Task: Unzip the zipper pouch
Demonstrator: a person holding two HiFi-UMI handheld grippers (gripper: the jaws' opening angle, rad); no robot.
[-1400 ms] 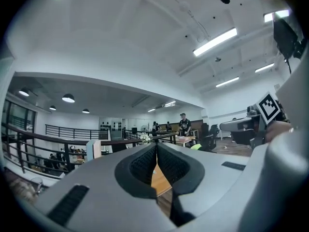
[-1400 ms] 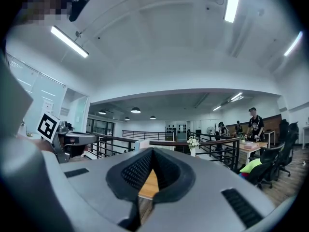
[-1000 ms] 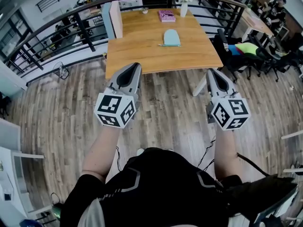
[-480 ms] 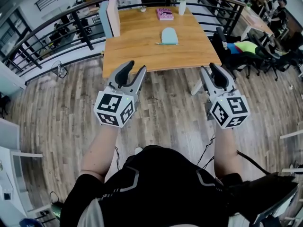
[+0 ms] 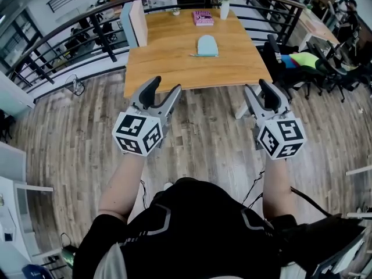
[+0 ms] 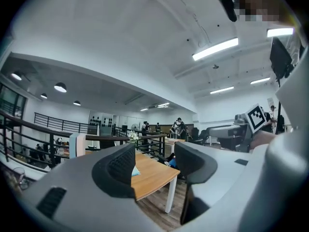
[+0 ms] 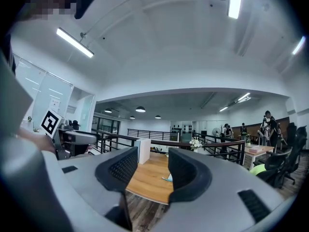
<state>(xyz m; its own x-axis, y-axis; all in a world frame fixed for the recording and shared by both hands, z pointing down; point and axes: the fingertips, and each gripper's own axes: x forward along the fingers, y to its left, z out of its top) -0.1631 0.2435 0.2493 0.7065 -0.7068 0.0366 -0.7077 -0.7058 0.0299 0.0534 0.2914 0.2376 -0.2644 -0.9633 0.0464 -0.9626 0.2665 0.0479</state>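
Standing on a plank floor (image 5: 221, 150), short of a wooden table (image 5: 174, 63) ringed on its left and far sides by a curved black railing (image 5: 70, 32). Looking down on a person (image 5: 192, 231) in black, both forearms stretched toward the table. Passing dark chairs (image 5: 325, 68) clustered off to the table's right.

Holding the left gripper (image 5: 165, 86) at left and the right gripper (image 5: 258, 86) at right, both level, both over the floor just short of the near table edge, touching nothing. Showing the left jaws apart, having just been opening, with nothing between them but the table farther off. Showing the right jaws spread as well, also having just been opening, and equally empty.

Noting a white panel (image 5: 135, 23) upright at the table's far left corner. Finding the pouch (image 5: 207, 45), pale teal, lying flat on the table a little right of centre, well apart from both grippers; zipper too small to make out. Placing a pink book (image 5: 203, 18) beyond the pouch near the far edge, and a white vase (image 5: 224, 9) of flowers just right of the book.
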